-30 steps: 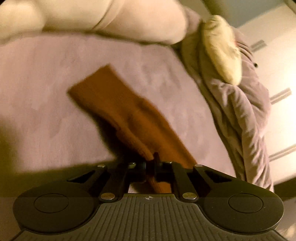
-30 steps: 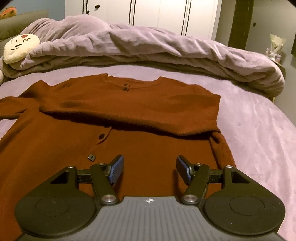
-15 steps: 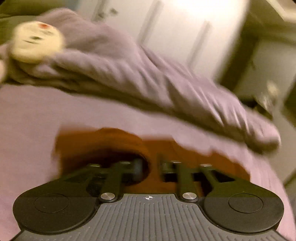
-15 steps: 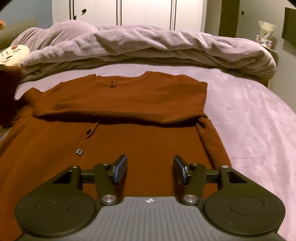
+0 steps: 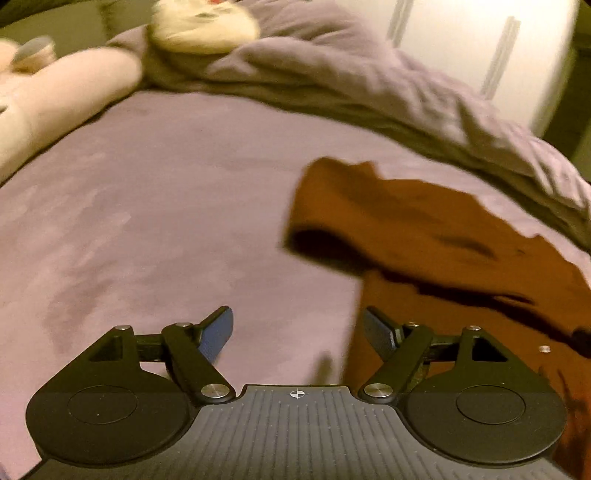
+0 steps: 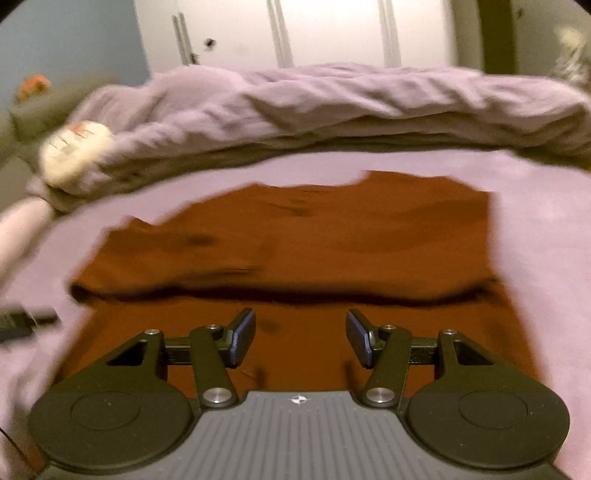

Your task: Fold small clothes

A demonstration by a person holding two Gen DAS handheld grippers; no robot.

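A rust-brown cardigan [image 6: 332, 236] lies flat on the purple bedsheet [image 6: 546, 206], both sleeves folded across its chest. In the left wrist view it fills the right side, and the folded sleeve's end [image 5: 332, 206] is the part nearest the middle. My left gripper [image 5: 299, 325] hangs over bare sheet just left of the cardigan's side edge. Its jaws are opening and nothing is between them. My right gripper [image 6: 300, 332] hovers over the cardigan's lower body, open, its blue pads [image 6: 243, 336] clear of the cloth. Both views are blurred by motion.
A rumpled purple duvet [image 6: 369, 107] runs along the far side of the bed. A cream plush toy [image 6: 74, 151] rests against it, and a pale pink plush [image 5: 55, 96] lies at the left. White wardrobe doors [image 6: 325, 33] stand behind. A dark object [image 6: 22, 321] pokes in at the sheet's left edge.
My left gripper let go of the sleeve, which now lies folded across the chest. It swung back off the garment to the left and opened. The right gripper narrowed a little and shifted slightly.
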